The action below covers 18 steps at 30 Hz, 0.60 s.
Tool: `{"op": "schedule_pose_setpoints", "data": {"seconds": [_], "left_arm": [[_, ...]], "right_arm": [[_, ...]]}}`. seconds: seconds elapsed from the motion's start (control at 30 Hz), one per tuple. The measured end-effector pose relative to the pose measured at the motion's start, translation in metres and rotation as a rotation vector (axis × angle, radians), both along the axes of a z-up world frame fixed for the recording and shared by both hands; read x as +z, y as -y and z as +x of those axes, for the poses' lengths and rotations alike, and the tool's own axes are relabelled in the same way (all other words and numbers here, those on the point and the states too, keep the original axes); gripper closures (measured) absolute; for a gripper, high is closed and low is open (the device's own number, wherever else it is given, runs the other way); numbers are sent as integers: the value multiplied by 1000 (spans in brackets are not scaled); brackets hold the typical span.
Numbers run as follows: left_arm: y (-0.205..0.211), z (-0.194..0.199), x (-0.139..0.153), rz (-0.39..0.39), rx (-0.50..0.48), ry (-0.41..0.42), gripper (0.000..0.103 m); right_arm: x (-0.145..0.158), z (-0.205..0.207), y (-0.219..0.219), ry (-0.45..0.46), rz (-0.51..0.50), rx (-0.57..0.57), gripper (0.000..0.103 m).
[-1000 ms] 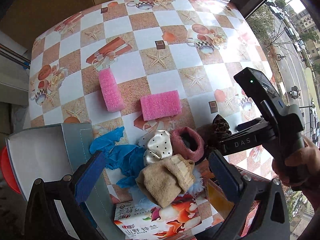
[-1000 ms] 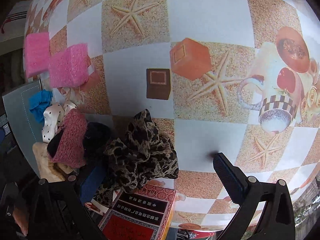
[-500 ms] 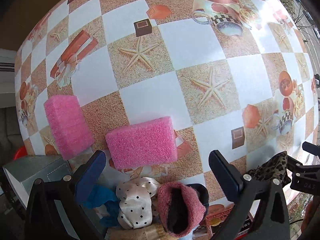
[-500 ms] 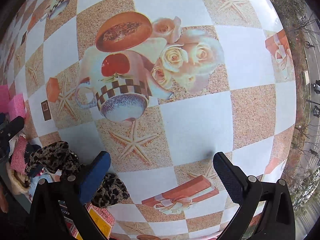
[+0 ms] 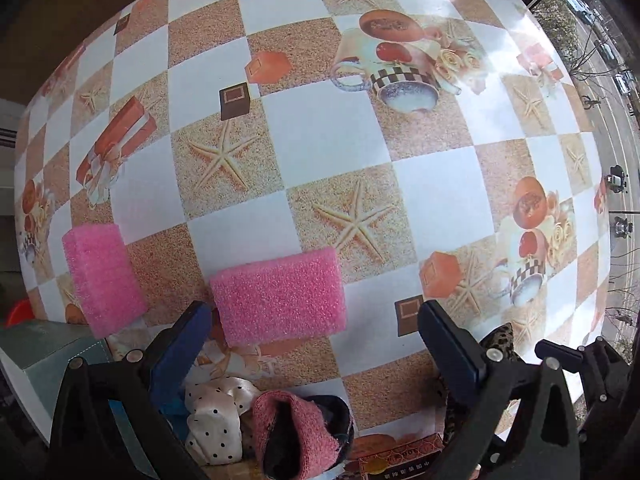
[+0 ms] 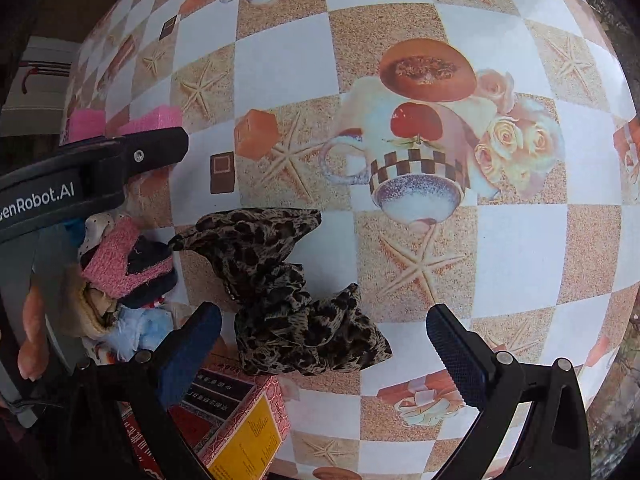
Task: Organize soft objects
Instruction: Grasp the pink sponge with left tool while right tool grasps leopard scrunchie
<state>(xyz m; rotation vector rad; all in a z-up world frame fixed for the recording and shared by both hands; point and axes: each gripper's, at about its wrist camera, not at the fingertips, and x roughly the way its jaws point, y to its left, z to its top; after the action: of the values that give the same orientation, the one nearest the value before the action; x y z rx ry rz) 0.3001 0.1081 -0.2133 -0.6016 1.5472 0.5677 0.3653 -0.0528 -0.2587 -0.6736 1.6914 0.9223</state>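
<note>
The left tongs [image 5: 314, 334] gape wide, empty, just near of the rectangular pink foam sponge [image 5: 278, 294] lying crosswise on the table [image 5: 320, 128]. The right tongs [image 6: 324, 338], equally wide, straddle the leopard-print fabric scrunchie [image 6: 280, 292].

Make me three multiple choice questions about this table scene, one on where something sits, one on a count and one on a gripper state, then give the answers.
1. The leopard-print cloth lies:
A. on the table
B. inside a box
C. held in the air

2. How many pink foam blocks are on the table?
A. one
B. two
C. four

3. The left hand-held gripper is:
A. shut on a sock
B. shut on foam
C. open

Answers: 1 A, it rests on the tablecloth; 2 B, the near block and the left block; 3 C, its fingers stand apart, gripping nothing.
</note>
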Motion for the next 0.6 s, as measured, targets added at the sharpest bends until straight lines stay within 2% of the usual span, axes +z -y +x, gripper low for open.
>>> {"op": "schedule_pose_setpoints", "data": {"seconds": [0.07,0.13,0.2,0.27,0.33,0.47,0.6], "left_arm": [[-6,-10,3,6,23,-8,0],[-16,-23,2,-2,53,-20,0],[-24,-31,-2,-10,74,-30,0],[-28,-38,-5,-18,88,-37,0],[-29,-39,-9,-30,95,-40,0],[-25,-31,-17,-33,84,-51,0],[-7,-19,-28,-25,77,-63,0]], "right_arm": [[-11,-1,2,99,-70,27,0],[-20,13,14,154,-144,-62,0],[-22,34,33,148,-161,-173,0],[-19,47,47,103,-122,-238,0],[-12,50,52,91,-73,-253,0],[4,48,39,107,18,-216,0],[12,28,22,148,58,-176,0]]}}
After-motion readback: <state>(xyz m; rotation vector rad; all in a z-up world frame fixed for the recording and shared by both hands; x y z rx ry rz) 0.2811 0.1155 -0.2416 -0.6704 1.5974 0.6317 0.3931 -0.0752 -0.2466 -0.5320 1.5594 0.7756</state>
